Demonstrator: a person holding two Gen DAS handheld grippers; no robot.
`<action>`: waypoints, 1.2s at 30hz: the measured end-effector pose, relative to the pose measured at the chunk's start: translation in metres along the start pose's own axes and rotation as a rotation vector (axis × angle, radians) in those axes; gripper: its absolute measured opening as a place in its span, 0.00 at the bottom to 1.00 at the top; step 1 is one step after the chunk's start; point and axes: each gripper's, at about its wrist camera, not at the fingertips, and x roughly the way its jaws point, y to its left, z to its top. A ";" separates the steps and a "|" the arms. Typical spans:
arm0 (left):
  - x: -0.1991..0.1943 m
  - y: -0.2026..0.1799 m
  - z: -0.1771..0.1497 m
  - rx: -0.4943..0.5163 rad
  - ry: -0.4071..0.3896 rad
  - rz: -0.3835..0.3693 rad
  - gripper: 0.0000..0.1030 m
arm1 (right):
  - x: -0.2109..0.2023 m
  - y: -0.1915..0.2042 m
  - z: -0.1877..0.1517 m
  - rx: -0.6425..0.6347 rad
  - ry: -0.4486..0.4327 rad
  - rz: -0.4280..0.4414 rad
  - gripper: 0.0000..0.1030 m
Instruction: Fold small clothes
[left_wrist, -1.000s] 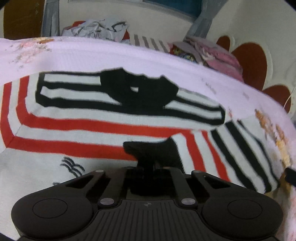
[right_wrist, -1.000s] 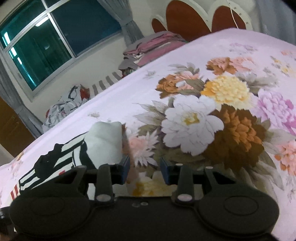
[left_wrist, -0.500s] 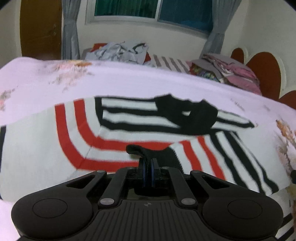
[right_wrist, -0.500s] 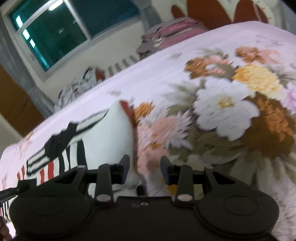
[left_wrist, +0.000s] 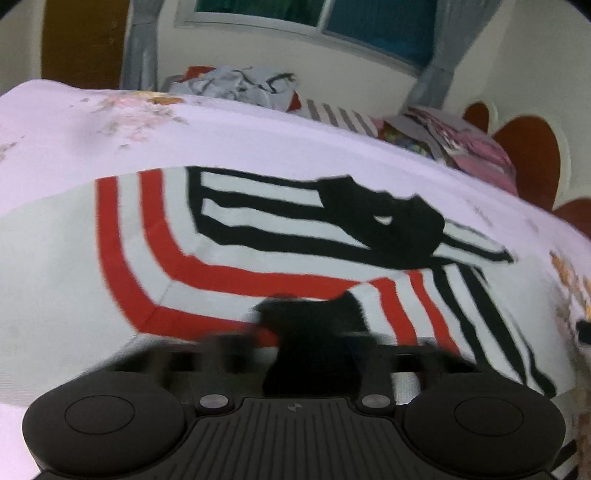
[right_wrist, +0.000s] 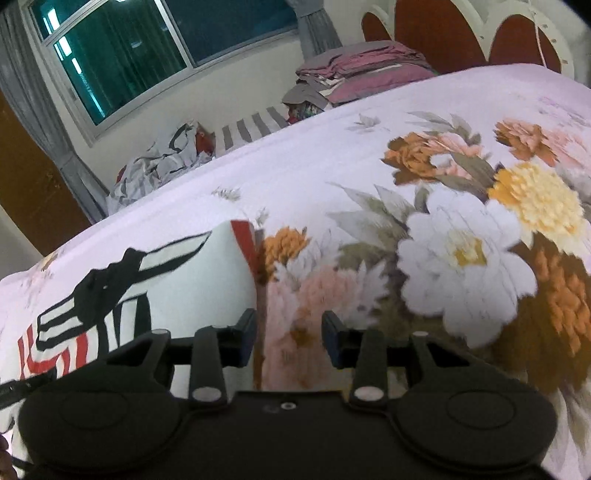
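Left gripper pinching the dark edge of a striped garment spread on a flowered bed.

The white knitted garment with red and black stripes (left_wrist: 236, 236) lies flat on the pale lilac bedspread printed with large flowers (right_wrist: 461, 254), its black collar toward the far side. The left gripper (left_wrist: 314, 343), blurred, has its jaws closed tight on a black fold of the garment's near edge. The right gripper (right_wrist: 288, 338) hangs partly open over the bedspread; the garment's white edge runs just beside its left finger, and nothing is gripped. At the bed's far edge lie a crumpled grey cloth heap (left_wrist: 240, 86) and a stack of folded pink and grey clothes (right_wrist: 362, 70).
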 end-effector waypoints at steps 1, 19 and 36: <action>-0.006 0.000 0.000 -0.024 -0.045 0.003 0.03 | 0.005 0.000 0.004 -0.003 0.001 0.007 0.37; -0.011 -0.004 -0.022 0.017 -0.093 0.122 0.03 | 0.093 0.028 0.038 -0.171 0.072 0.017 0.09; 0.018 -0.114 -0.002 0.208 -0.038 0.065 0.70 | 0.080 0.124 -0.003 -0.584 0.073 0.194 0.31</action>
